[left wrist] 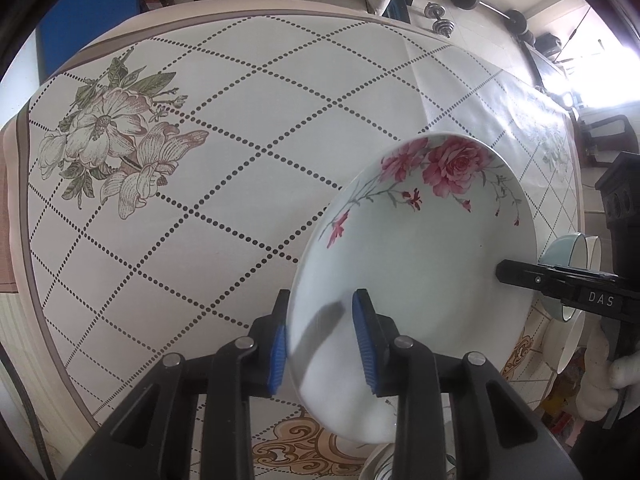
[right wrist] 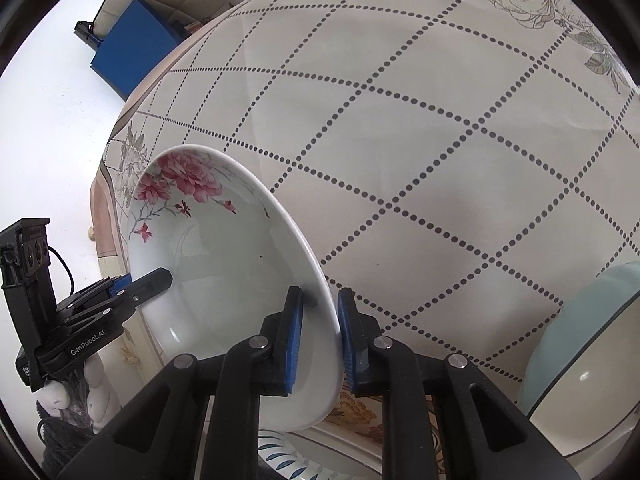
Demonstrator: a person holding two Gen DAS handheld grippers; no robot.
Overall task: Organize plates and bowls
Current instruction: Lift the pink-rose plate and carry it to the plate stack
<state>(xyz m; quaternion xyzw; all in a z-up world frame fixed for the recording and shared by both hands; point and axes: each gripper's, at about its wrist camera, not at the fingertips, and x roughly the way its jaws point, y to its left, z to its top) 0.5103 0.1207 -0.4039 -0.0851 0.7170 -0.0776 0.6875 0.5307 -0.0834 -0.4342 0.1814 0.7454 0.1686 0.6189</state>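
Observation:
A white plate with pink roses (left wrist: 424,264) hangs tilted in the air over the table's near edge; it also shows in the right wrist view (right wrist: 216,256). My left gripper (left wrist: 322,344) is shut on the plate's near rim, one blue pad on each face. My right gripper (right wrist: 320,344) is shut on the opposite rim of the same plate; it shows in the left wrist view (left wrist: 520,276) at the plate's right side. My left gripper shows in the right wrist view (right wrist: 156,280) at the plate's left side.
The table (left wrist: 248,128) wears a white cloth with dotted diamonds and a flower print (left wrist: 116,140). A pale blue bowl (right wrist: 576,344) stands tilted at the right, also in the left wrist view (left wrist: 568,252). A blue-patterned plate (right wrist: 288,456) lies below. Dumbbells (left wrist: 440,16) lie on the floor.

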